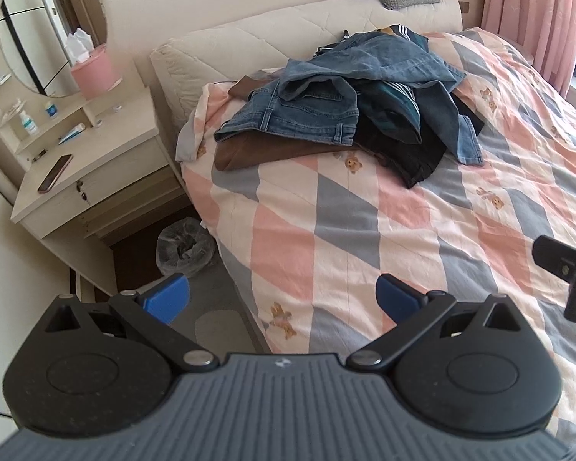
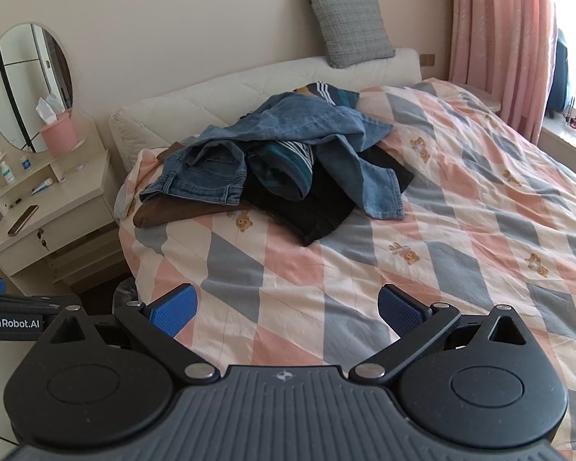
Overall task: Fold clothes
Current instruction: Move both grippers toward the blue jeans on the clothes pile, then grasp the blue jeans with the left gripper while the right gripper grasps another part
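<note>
A: Where do the clothes lie?

B: A heap of clothes (image 2: 272,161) sits on the bed near the headboard (image 2: 249,80), on a quilt (image 2: 460,230) of pink, grey and white diamonds. Blue jeans (image 1: 299,115) lie on top at the left, a brown garment (image 1: 265,153) shows under them, a black one (image 2: 315,211) juts out toward the foot, and a teal striped piece (image 2: 288,165) is tucked in the middle.

A: And the two tools?

B: The left gripper (image 1: 282,301) hangs over the near edge of the bed, its blue pads (image 1: 169,299) spread wide with nothing between them. The right gripper (image 2: 288,309) is likewise spread wide and empty, above the quilt. Both are well apart from the heap.

A: Anything beside the bed?

B: A pale nightstand (image 1: 96,176) with a phone (image 1: 55,178) on top, a pink tissue box (image 1: 92,77) before an oval mirror (image 2: 28,88), and a lined bin (image 1: 184,246) on the floor. A grey cushion (image 2: 351,25) rests on the headboard, with pink curtains (image 2: 499,38) at the right.
</note>
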